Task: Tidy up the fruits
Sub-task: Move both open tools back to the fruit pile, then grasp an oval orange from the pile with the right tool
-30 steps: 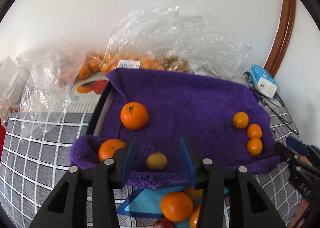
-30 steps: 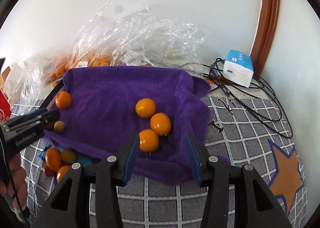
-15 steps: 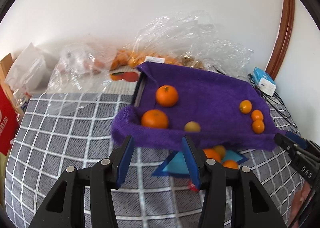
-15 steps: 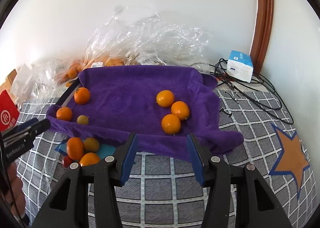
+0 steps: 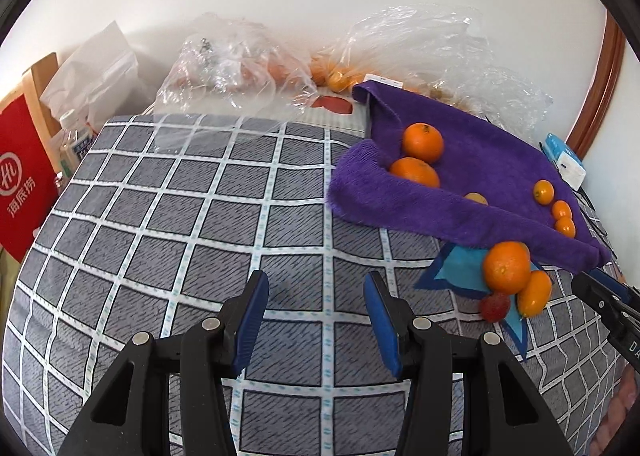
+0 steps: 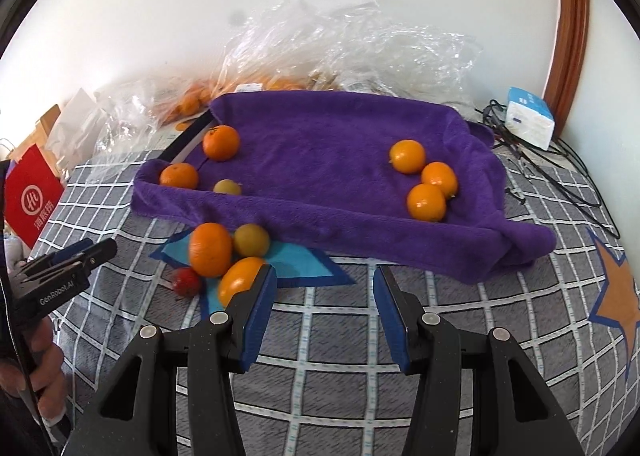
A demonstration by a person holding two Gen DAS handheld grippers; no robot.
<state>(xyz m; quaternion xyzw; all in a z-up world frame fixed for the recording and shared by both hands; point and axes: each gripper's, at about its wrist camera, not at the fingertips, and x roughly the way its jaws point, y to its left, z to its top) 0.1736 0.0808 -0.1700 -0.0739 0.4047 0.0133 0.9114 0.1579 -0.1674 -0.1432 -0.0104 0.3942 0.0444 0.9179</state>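
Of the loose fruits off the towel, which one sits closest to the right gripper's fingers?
The elongated orange fruit, right beside the right gripper's left finger; the others lie farther back.

towel [image 6: 328, 160]: thick purple cloth, fuzzy and matt
oranges [image 6: 220, 142]: glossy, finely dimpled peel
bags [image 6: 360, 48]: clear crinkled plastic, shiny, at 12 o'clock
checked cover [image 5: 200, 216]: grey woven cloth, matt
frame [image 6: 572, 28]: polished brown wood, at 1 o'clock
hand-held gripper [image 6: 323, 302]: matt black plastic, blue pads
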